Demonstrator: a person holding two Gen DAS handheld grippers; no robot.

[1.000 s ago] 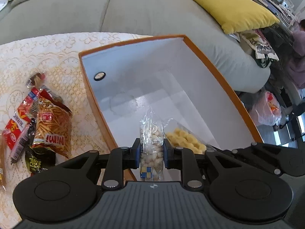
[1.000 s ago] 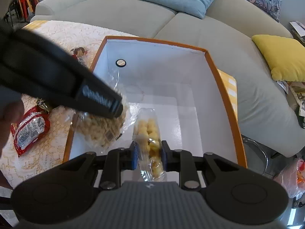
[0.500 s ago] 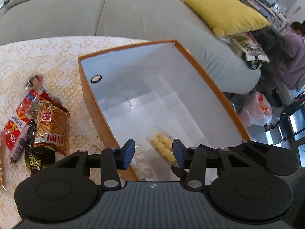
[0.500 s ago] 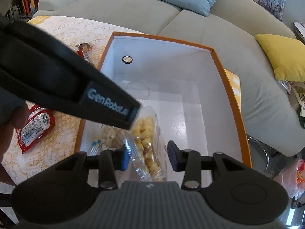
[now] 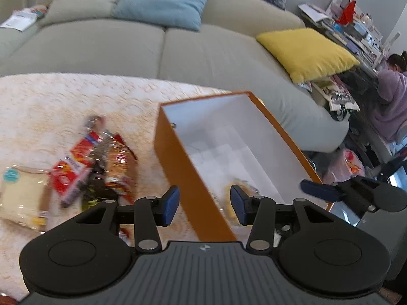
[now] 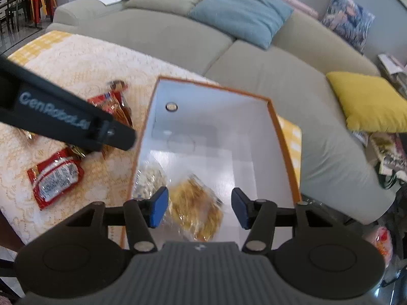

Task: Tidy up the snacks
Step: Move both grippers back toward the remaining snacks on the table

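the left gripper (image 5: 204, 204), a black hand-held tool with blue pads, has its jaws standing well apart with nothing pinched between them; the near orange wall of the box shows in the gap. the right gripper (image 6: 199, 207), of the same make, has its jaws opening at this moment, and the clear bag of yellow puffed snacks (image 6: 195, 209) shows in the gap between them, lying loose on the box floor and touched by neither pad. the rectangular box with orange outer walls and a white inside (image 6: 279, 137) sits on a table under a cream lace cloth over yellow check (image 6: 76, 58), and has a small round hole in its far end wall. just left of the yellow bag, in the near left corner of the box, lies a clear bag of pale round snacks (image 6: 150, 180), partly hidden by the right gripper's left pad. in the left wrist view only a blurred sliver of yellow packet shows inside the box. outside the box, on the cloth to its left, lie a red and white foil packet (image 6: 54, 179), a cluster of red and orange wrapped snacks (image 5: 106, 162) and a pale flat packet with a teal round label (image 5: 21, 195). beyond the table runs a grey-green sofa (image 6: 178, 33) with a blue cushion (image 6: 241, 12) and a yellow cushion (image 6: 368, 101). a person in a lilac top (image 5: 391, 94) sits at the far right.
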